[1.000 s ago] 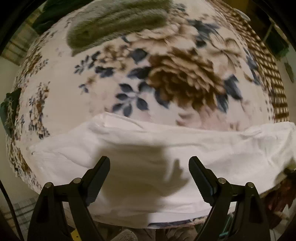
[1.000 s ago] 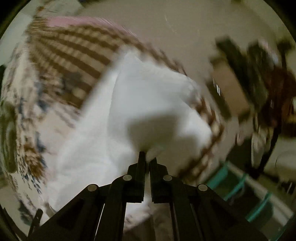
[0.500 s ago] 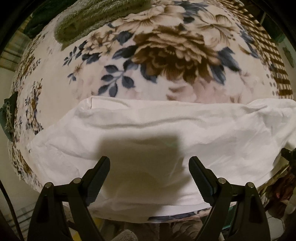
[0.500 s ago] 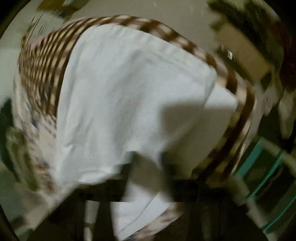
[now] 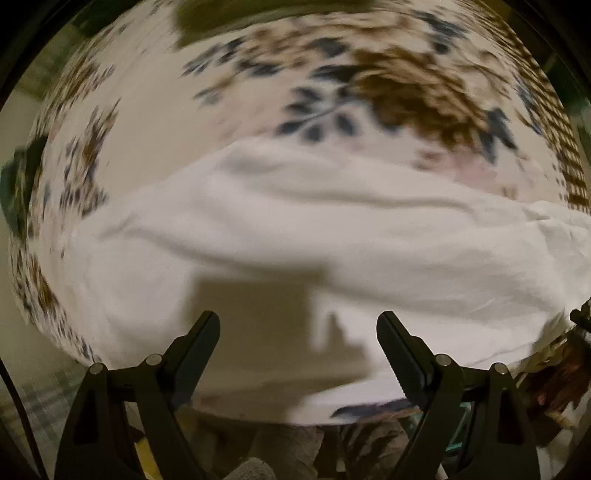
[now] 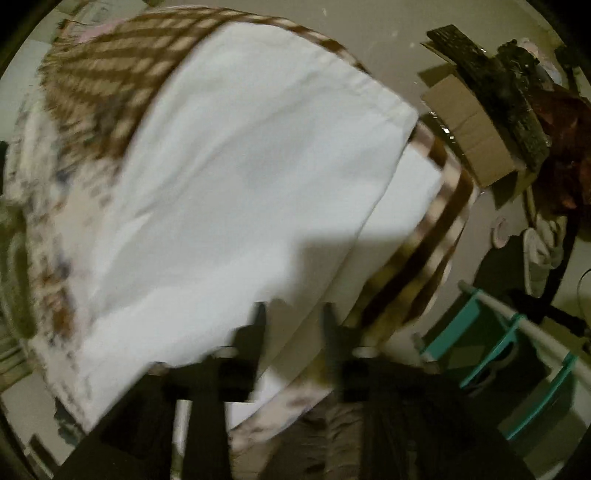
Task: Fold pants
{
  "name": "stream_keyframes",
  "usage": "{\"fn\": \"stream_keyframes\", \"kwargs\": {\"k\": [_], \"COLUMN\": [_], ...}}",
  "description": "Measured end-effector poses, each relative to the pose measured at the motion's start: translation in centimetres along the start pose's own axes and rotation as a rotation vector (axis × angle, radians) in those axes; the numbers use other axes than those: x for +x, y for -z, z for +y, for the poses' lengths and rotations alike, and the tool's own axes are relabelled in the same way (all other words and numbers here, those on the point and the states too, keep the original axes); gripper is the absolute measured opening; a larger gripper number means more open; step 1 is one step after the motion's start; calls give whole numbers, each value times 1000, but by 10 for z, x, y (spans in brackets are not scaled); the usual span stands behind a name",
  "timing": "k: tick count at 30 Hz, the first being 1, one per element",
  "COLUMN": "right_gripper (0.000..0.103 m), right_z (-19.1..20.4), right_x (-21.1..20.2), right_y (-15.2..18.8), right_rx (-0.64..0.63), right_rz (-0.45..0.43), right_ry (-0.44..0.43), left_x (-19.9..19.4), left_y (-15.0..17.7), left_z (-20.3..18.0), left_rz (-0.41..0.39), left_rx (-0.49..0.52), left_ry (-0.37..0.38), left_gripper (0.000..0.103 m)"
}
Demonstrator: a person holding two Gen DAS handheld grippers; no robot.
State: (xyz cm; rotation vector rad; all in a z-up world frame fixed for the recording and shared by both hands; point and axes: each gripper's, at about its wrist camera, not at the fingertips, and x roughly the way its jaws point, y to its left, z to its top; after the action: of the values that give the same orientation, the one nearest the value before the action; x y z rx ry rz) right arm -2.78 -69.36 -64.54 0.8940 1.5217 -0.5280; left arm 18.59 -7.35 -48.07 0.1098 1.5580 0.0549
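The white pants (image 5: 314,236) lie folded in a wide band across the floral blanket (image 5: 184,122). They also fill the right wrist view (image 6: 236,177), their end near the striped edge of the blanket (image 6: 436,236). My left gripper (image 5: 297,328) is open and empty just above the pants' near edge. My right gripper (image 6: 291,317) is open and empty over the pants' near corner. Both views are blurred by motion.
A green folded cloth (image 5: 258,14) lies at the far side of the blanket. Beyond the bed's striped edge are a cardboard box (image 6: 469,129), a teal rack (image 6: 517,354) and clutter on the floor.
My right gripper was shut on the pants a second ago; it has let go and opened, and the pants now lie flat. My left gripper stays open and shifts over the pants.
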Motion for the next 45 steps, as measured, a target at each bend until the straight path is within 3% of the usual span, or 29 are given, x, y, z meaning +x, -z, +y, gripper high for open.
{"fn": "stream_keyframes", "kwargs": {"k": [3,6,8,10,12,13,16,17,22,28,32,37,39,41,43,45], "right_gripper": [45,45,45,45,45,45,39,36,36,36,16,9,9,9,9,9], "right_z": [29,64,82,93,98,100,101,104,118,134,145,159,162,168,171,174], "right_x": [6,37,60,85,106,113,115,109,98,125,121,92,82,78,74,76], "right_y": [44,99,124,137,145,152,165,173,203,216,226,252,257,266,272,266], "right_rx": [-23,-24,2,32,70,103,153,157,134,179,156,54,10,-30,-29,-26], "right_rz": [98,221,263,271,258,242,208,209,274,288,227,171,172,181,191,197], "right_ry": [-117,-210,-251,-272,-219,-205,-162,-163,-199,-215,-186,-149,-140,-131,-134,-140], "left_x": [12,28,39,52,71,78,96,98,84,104,130,139,138,135,128,117], "left_y": [16,32,39,45,45,45,45,46,65,93,97,92,94,91,96,101], "left_z": [43,84,110,129,144,147,154,157,167,155,150,147,142,144,144,145], "left_rz": [43,75,100,131,155,159,168,164,153,257,301,316,292,259,215,172], "left_rx": [-78,-139,-205,-279,-339,-356,-383,-385,-437,-543,-650,-698,-674,-645,-637,-622], "left_ry": [25,34,86,161,213,231,238,235,308,442,508,496,466,438,425,419], "left_gripper": [87,87,86,86,81,77,35,30,34,39,39,39,32,14,4,3]}}
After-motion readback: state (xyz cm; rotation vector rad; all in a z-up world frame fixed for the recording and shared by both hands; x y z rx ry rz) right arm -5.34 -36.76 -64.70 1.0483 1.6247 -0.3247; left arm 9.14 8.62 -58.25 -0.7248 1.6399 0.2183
